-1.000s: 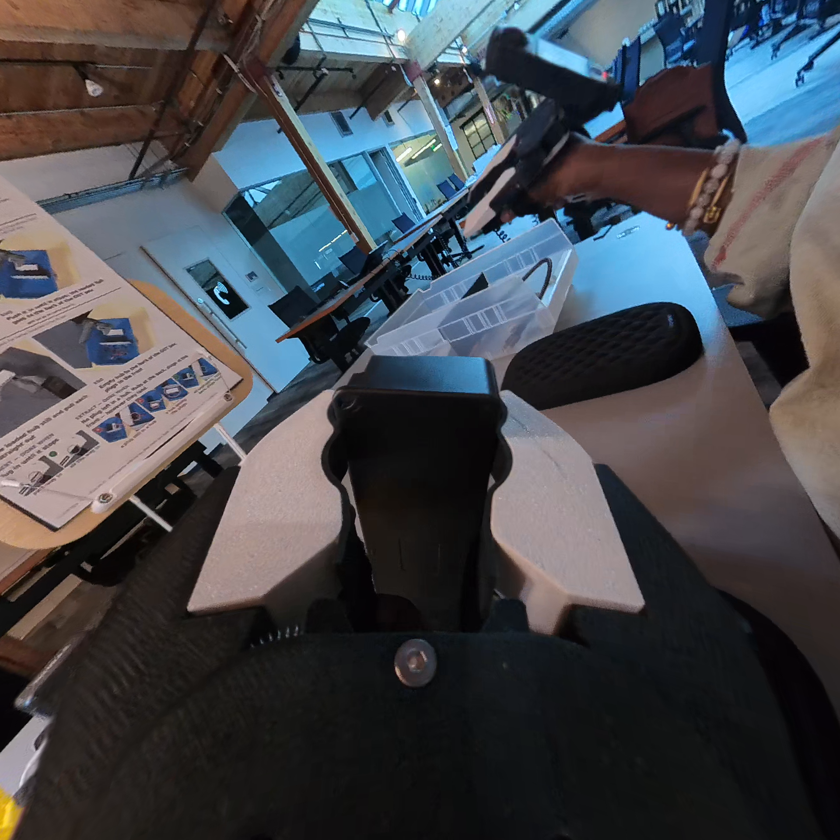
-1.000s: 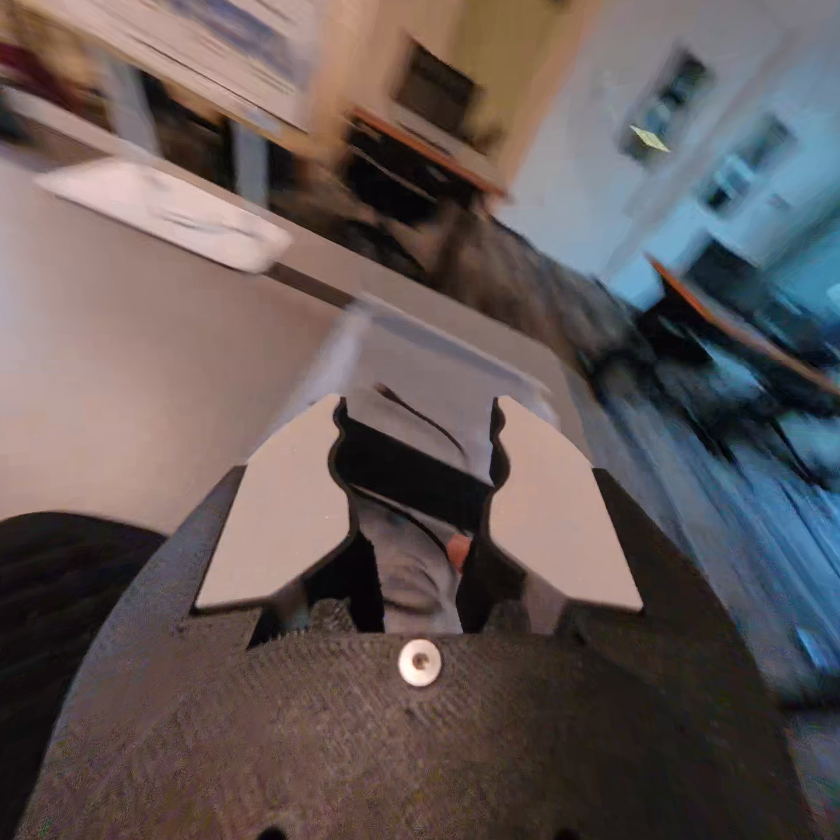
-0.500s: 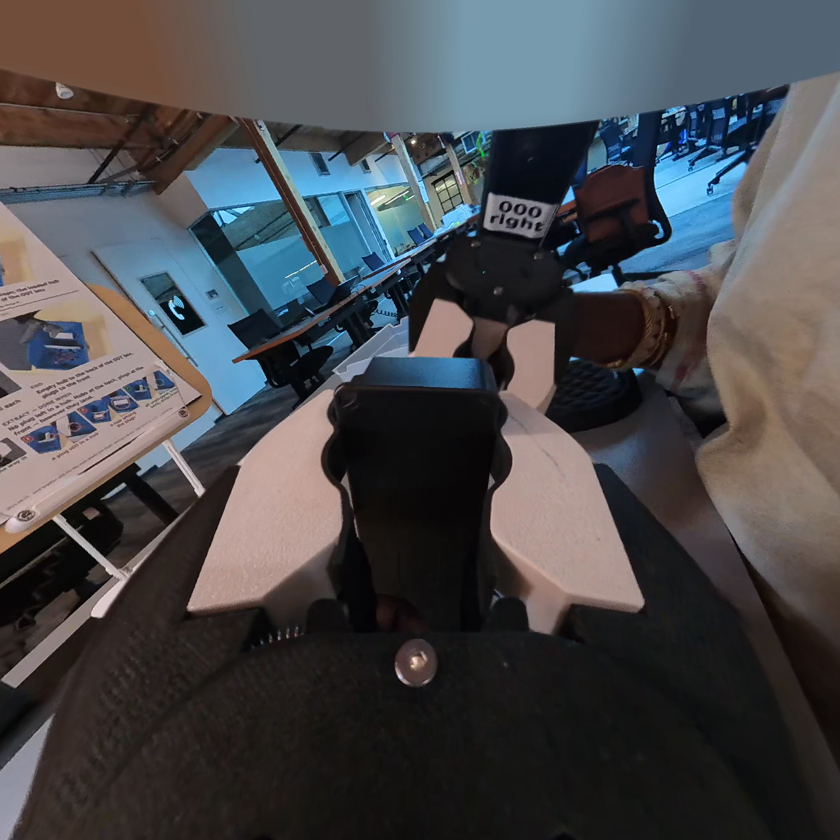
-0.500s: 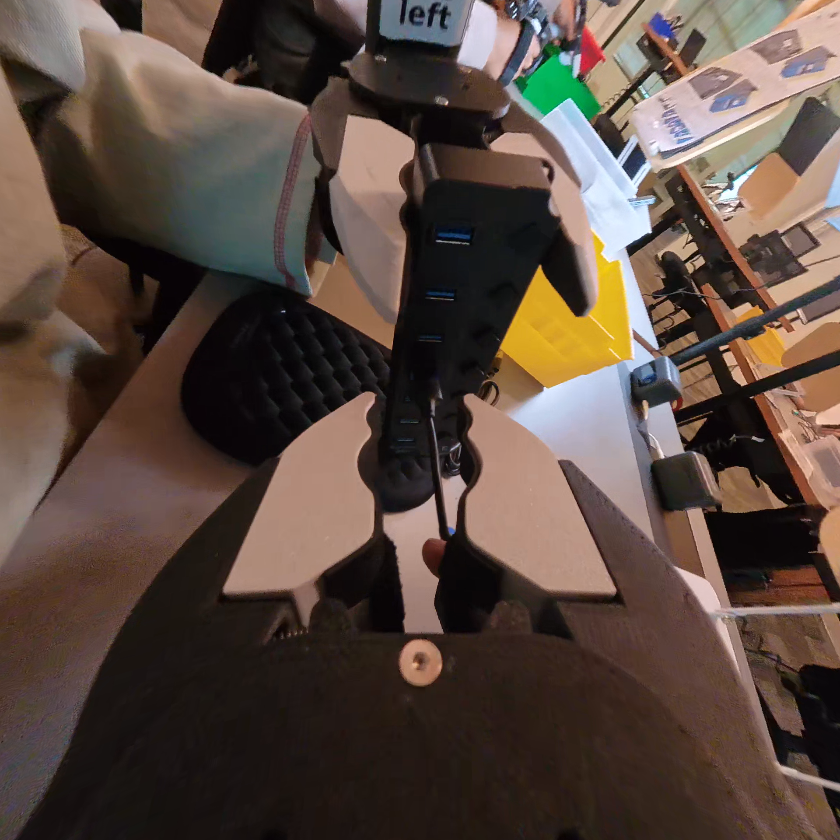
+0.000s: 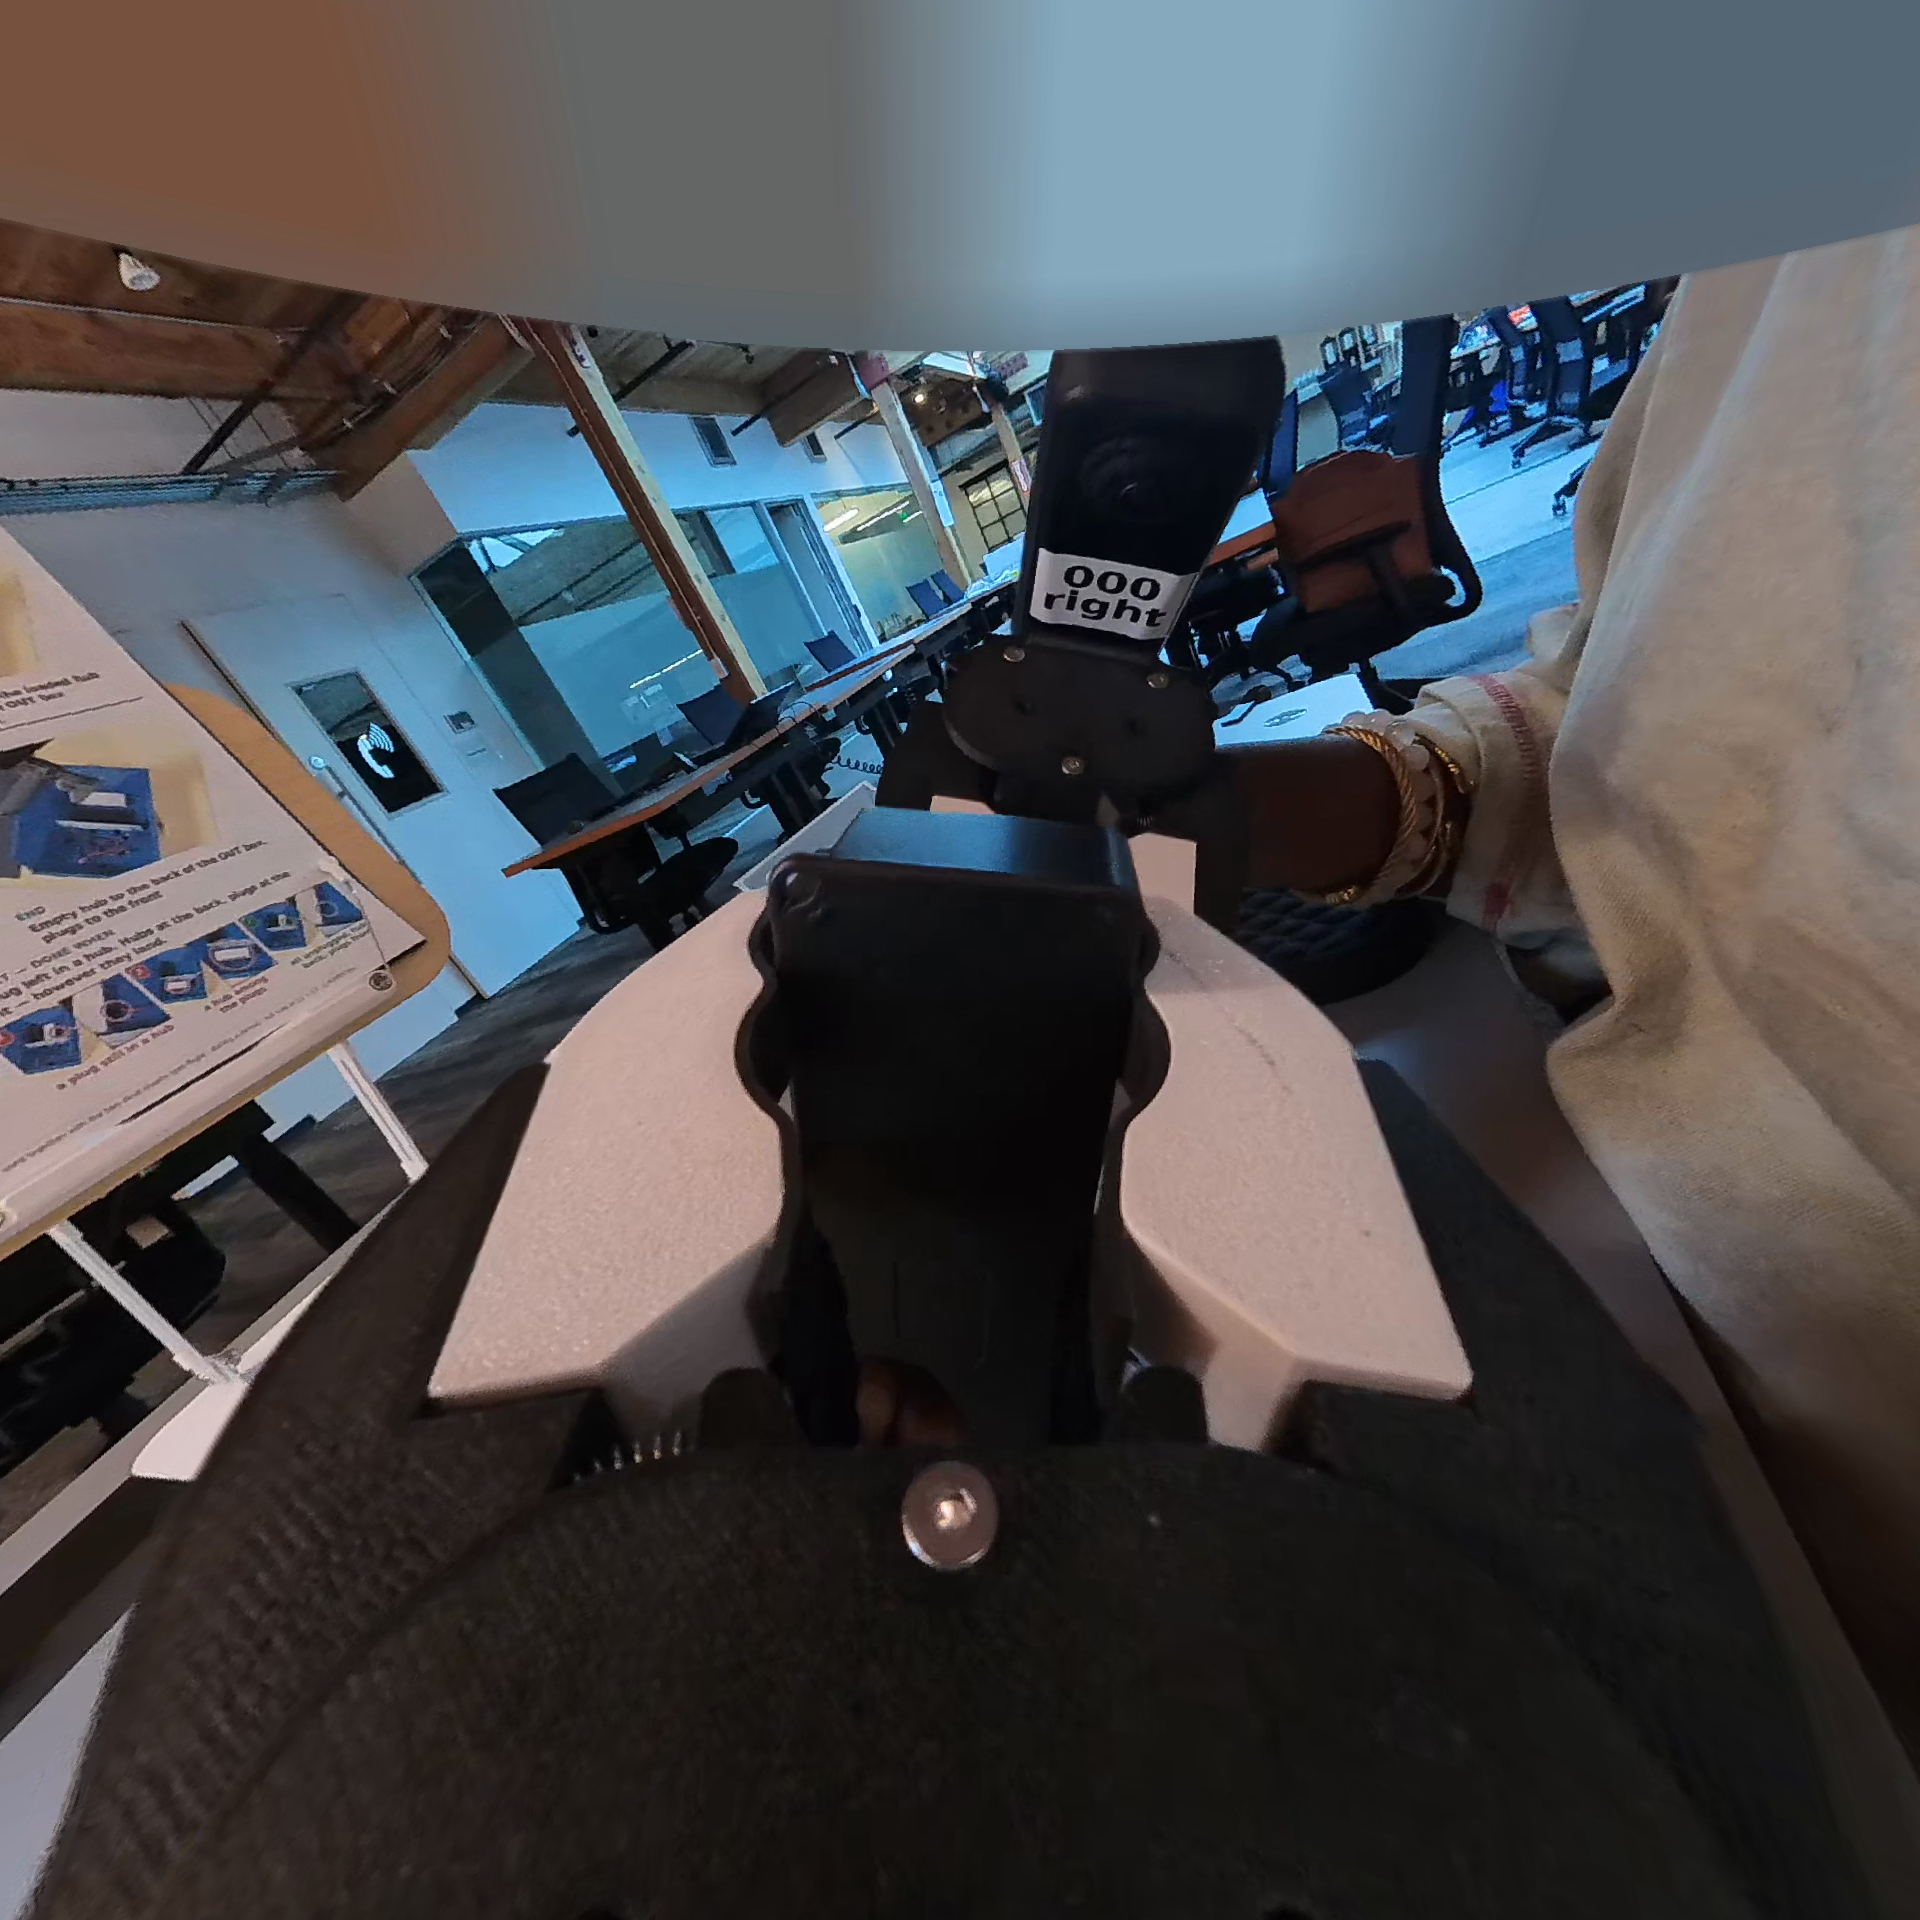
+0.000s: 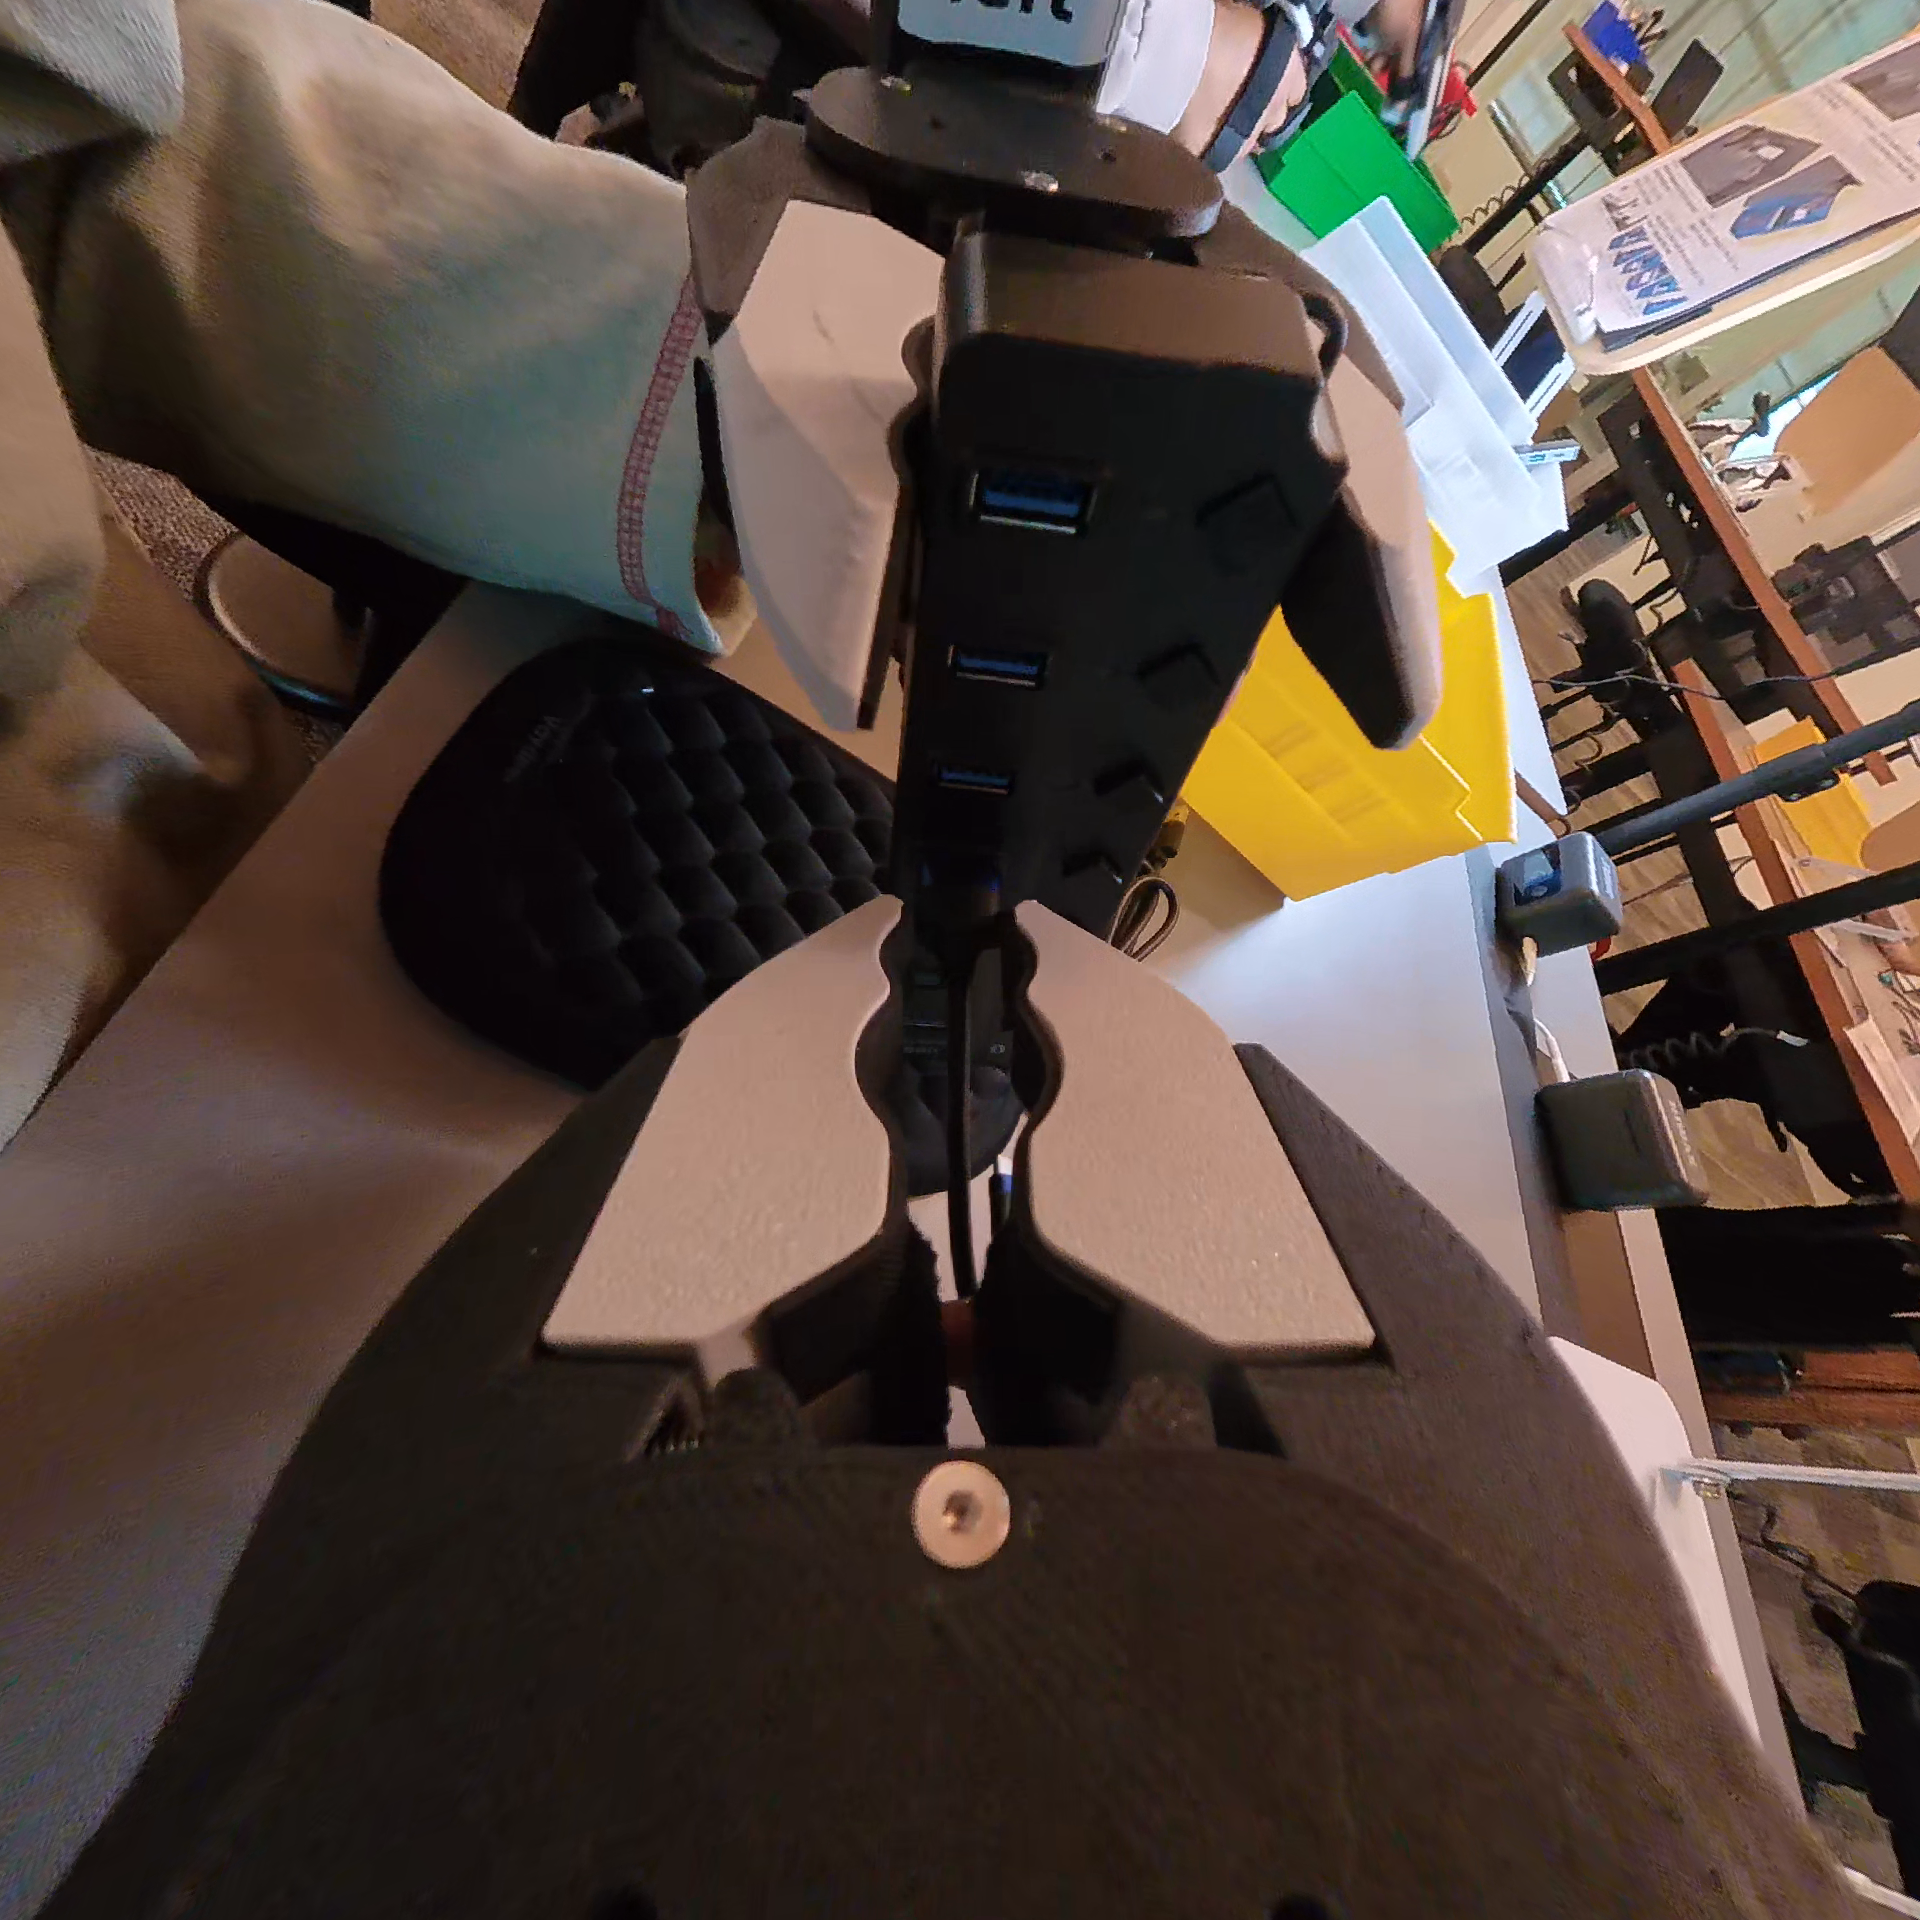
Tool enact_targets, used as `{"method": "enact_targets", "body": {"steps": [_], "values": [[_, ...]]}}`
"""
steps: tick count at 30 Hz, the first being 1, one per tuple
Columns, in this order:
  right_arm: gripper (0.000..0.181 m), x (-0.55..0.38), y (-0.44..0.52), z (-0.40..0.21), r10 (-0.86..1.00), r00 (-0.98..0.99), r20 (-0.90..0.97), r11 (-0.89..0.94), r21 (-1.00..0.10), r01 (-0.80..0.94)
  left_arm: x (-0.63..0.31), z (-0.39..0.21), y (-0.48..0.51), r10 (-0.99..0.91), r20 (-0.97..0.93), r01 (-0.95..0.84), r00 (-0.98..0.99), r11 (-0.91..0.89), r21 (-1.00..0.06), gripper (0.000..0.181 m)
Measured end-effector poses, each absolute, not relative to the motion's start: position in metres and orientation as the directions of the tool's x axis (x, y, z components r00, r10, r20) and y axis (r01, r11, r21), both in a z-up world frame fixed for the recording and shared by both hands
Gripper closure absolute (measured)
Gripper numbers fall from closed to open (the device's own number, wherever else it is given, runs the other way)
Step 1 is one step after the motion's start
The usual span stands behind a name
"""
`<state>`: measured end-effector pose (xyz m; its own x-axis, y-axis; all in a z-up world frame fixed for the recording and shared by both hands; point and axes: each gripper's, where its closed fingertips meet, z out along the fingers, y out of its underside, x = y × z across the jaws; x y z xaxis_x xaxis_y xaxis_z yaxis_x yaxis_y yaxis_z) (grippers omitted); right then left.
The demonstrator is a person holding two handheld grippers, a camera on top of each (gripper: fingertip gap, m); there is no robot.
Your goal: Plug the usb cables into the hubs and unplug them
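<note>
Gripping black hub [image 6: 1101, 582] lengthwise, left tool [image 5: 951, 1091] clenched on its body, hub held in air above bench [image 6: 1340, 997]. Right tool [image 6: 961, 997] clenched on usb cable [image 6: 961, 1195] just behind plug, plug at fourth blue port; whether fully seated, cannot tell.

Risks, as judgement:
- plug tilted against port, jams or bends if pushed off-axis
- hub slips or pivots between left fingers [image 6: 821, 499] under push force
- thin cable slides through right grip, plug sags
- two tools face to face, near, may collide
</note>
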<state>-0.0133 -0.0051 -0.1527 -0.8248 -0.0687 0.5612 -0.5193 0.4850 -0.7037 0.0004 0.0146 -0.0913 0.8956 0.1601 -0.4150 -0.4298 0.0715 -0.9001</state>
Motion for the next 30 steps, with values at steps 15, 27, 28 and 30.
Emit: {"method": "enact_targets", "body": {"steps": [15,27,28,30], "values": [[0.166,-0.008,0.000,-0.156,-0.121,-0.824,0.553,0.441,-0.714,-0.544,-0.012,-0.138,0.025,0.101,-0.520,-0.509,0.848,-0.114,-0.853,0.117],[0.166,-0.009,-0.004,-0.155,-0.097,-0.800,0.592,0.427,-0.701,-0.571,-0.014,-0.140,0.019,0.097,-0.523,-0.507,0.847,-0.150,-0.849,0.117],[0.166,-0.008,-0.004,-0.155,-0.097,-0.798,0.595,0.428,-0.699,-0.573,-0.013,-0.141,0.018,0.094,-0.525,-0.508,0.846,-0.157,-0.847,0.117],[0.166,-0.008,-0.004,-0.155,-0.095,-0.797,0.597,0.425,-0.699,-0.575,-0.013,-0.142,0.019,0.091,-0.531,-0.511,0.843,-0.174,-0.842,0.117]]}}
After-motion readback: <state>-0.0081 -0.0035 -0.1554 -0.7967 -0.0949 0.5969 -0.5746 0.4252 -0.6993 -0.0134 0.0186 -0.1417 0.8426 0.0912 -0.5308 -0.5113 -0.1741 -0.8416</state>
